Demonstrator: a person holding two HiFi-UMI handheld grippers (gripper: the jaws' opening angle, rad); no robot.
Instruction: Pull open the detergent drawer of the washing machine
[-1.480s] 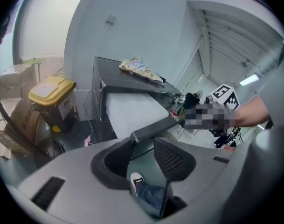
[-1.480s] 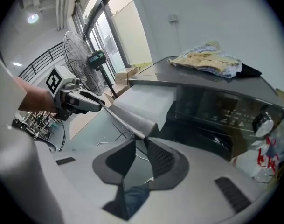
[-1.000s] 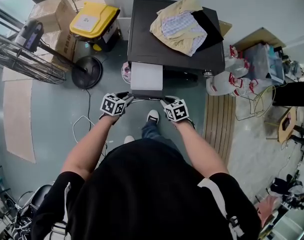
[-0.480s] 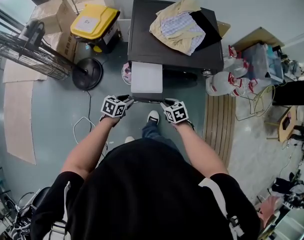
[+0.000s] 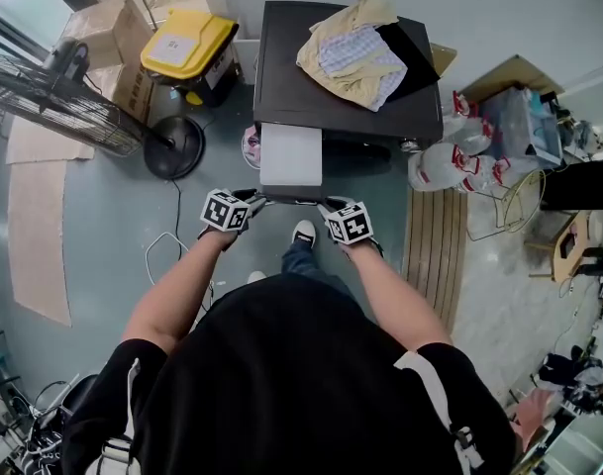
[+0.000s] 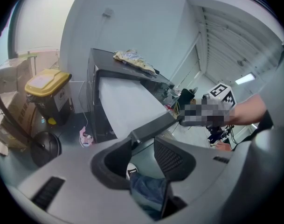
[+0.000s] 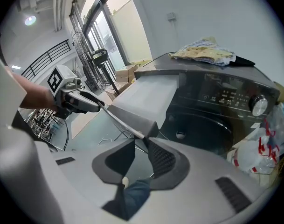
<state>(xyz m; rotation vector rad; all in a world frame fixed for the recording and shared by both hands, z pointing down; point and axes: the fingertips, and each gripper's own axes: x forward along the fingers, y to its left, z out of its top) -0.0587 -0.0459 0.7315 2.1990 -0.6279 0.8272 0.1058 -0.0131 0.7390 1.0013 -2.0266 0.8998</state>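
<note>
The dark grey washing machine (image 5: 281, 92) has its white detergent drawer (image 5: 290, 156) standing pulled out toward me. My left gripper (image 5: 256, 198) holds the left end of the drawer's grey front lip (image 6: 155, 125), and in the left gripper view (image 6: 144, 141) the lip sits between the jaw tips. My right gripper (image 5: 326, 202) is at the lip's right end. In the right gripper view (image 7: 142, 141) the thin lower edge of the lip (image 7: 132, 118) runs down into the narrow gap between the tips. A pile of clothes (image 5: 355, 52) lies on top of the machine.
A yellow-lidded bin (image 5: 187, 43) and cardboard boxes (image 5: 103, 28) stand left of the machine. A floor fan (image 5: 53, 107) with a round base (image 5: 174, 144) is nearer left. White bags (image 5: 459, 156) crowd the right side. A cable (image 5: 167, 240) lies on the floor by my shoe (image 5: 302, 232).
Both grippers and the drawer stay where they were. Only the camera has shifted slightly.
</note>
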